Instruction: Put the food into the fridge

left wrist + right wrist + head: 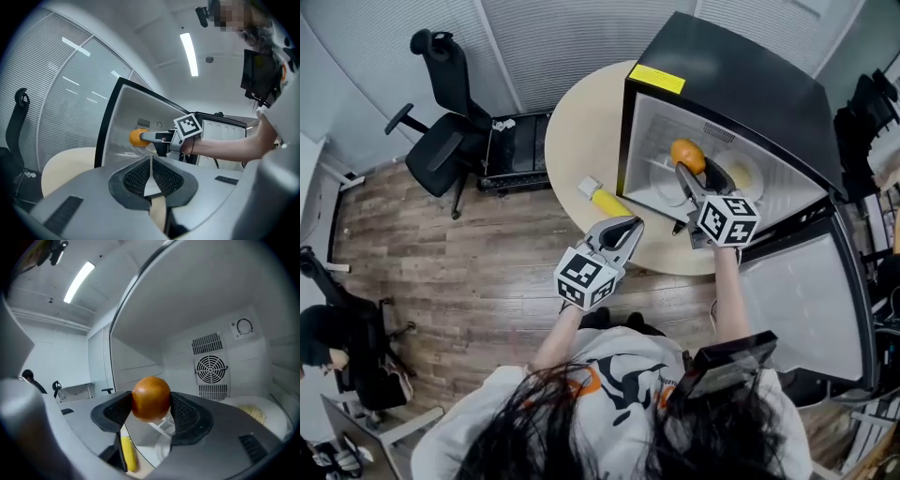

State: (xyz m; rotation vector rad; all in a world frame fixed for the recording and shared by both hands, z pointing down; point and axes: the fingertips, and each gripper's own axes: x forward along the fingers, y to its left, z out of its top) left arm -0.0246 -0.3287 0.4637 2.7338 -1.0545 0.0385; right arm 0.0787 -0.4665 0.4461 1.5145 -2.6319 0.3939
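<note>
Right gripper view has the right gripper (150,414) clamped on the orange (151,398) just inside the fridge (211,301), left gripper (151,177) closed on nothing, so I'd set it down gently before letting go or it'll probably roll out.

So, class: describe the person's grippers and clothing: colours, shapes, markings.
The left gripper and right gripper are light grey with black mesh pads; each carries a white cube of black square markers. The person wears a white short-sleeved T-shirt with orange print.
</note>
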